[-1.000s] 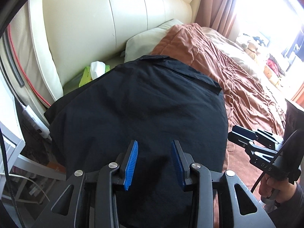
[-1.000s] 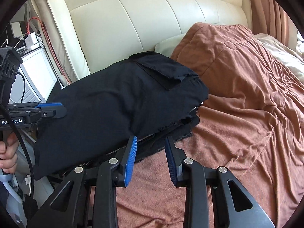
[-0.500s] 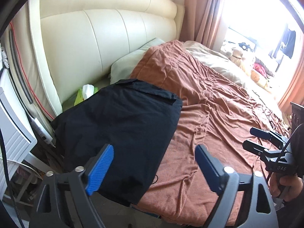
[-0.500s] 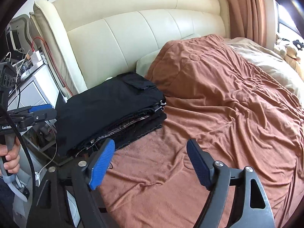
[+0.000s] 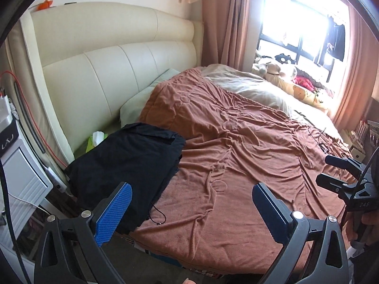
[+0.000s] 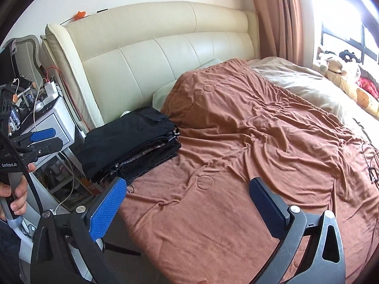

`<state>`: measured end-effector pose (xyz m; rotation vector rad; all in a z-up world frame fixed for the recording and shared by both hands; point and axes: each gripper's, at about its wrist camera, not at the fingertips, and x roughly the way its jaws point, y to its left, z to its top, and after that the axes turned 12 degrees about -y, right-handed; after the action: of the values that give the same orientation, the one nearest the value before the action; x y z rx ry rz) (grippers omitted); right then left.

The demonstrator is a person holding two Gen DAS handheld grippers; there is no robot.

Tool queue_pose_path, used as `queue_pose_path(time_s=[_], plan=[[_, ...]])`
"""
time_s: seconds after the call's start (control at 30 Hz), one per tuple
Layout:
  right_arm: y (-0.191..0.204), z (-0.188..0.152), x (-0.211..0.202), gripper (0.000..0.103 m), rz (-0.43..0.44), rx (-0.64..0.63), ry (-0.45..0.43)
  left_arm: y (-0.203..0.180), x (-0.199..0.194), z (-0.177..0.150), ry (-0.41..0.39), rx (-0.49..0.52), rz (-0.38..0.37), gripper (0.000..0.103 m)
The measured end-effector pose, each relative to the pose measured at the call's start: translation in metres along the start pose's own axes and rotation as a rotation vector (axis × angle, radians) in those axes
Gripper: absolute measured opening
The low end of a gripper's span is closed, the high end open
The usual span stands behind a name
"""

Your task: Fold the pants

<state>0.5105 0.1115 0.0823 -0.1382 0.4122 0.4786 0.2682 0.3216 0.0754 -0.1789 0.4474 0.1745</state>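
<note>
The black pants [image 5: 125, 165] lie folded in a thick stack at the near left corner of the bed, by the headboard; they also show in the right wrist view [image 6: 132, 144]. My left gripper [image 5: 194, 210] is open and empty, held back from the bed with the stack to its left. My right gripper [image 6: 189, 206] is open and empty, over the brown blanket to the right of the stack. Each gripper shows from the side in the other's view, the right one [image 5: 341, 172] and the left one [image 6: 40, 139].
A brown blanket [image 5: 236, 153] covers the bed. A cream padded headboard [image 5: 113, 71] stands behind. A white bedside unit [image 6: 49, 123] with cables is left of the bed. A pillow [image 5: 139, 99], a green tissue pack [image 5: 94, 139] and plush toys [image 5: 284, 71] by the window.
Both grippers opened wide and pulled back and up from the folded pants, which stay on the bed corner. The view now takes in the whole bed.
</note>
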Motion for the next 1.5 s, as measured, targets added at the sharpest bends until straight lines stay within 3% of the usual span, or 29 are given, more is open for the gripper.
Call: queue_pose_path(time_s=[0.57,1.1,1.5], plan=[[-0.010,-0.033,-0.136,0.103,-0.036,0.016,-0.075,-0.080,-0.093,-0.012,-0.089,0.050,-0.090,0.102],[0.000,-0.080,-0.253,0.103,-0.112,-0.013,-0.168,-0.126,-0.162,-0.061,-0.153,0.092,-0.167,0.102],[0.027,-0.121,-0.313,0.103,-0.163,-0.050,-0.201,-0.139,-0.208,-0.103,-0.181,0.094,-0.205,0.102]])
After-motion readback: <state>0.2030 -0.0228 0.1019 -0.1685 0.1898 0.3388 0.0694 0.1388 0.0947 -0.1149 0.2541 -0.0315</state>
